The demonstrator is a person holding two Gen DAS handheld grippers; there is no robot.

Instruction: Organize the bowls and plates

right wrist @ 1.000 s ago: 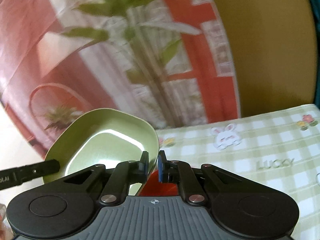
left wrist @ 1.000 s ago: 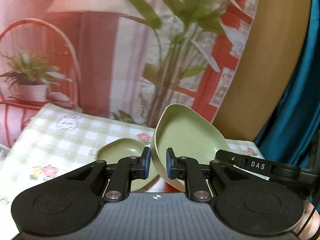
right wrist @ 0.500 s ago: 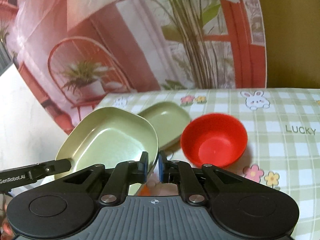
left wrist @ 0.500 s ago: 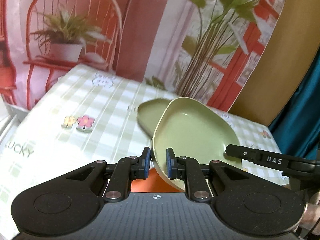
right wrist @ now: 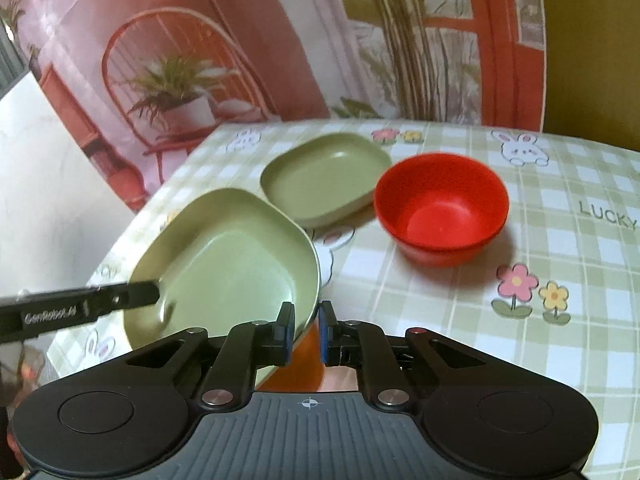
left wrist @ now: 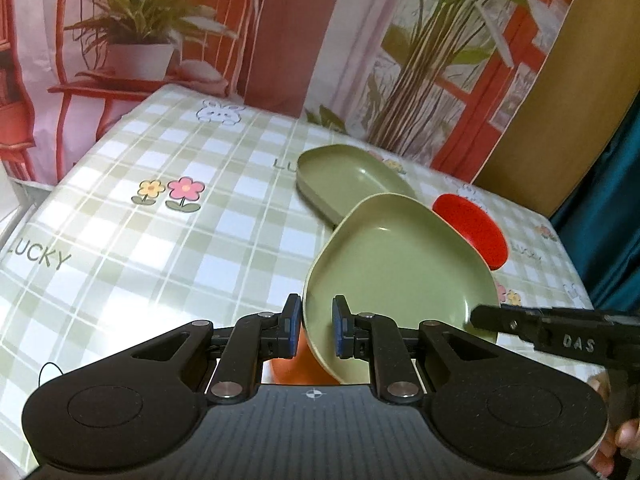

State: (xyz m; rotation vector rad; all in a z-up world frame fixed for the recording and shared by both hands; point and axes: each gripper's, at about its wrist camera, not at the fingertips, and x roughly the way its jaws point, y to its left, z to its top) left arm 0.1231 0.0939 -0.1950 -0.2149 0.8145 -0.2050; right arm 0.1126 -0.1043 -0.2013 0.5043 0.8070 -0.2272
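Note:
Both grippers hold one green plate (left wrist: 400, 264) by opposite rims, tilted above the table. My left gripper (left wrist: 314, 330) is shut on its near rim, and my right gripper (right wrist: 305, 332) is shut on the other rim; the plate also shows in the right wrist view (right wrist: 228, 264). A second green plate (left wrist: 348, 178) lies flat on the checked tablecloth (left wrist: 160, 240) beyond it. A red bowl (right wrist: 440, 204) stands upright to the right of that plate. An orange-red object (left wrist: 296, 368) shows under the held plate, mostly hidden.
The table's left edge (right wrist: 140, 220) drops off near the held plate. A printed backdrop (left wrist: 280, 40) with plants and a chair hangs behind the table. A teal curtain (left wrist: 608, 200) hangs at the right.
Both grippers have tipped down and lowered with the held plate. The table, the second plate and the red bowl have come into view.

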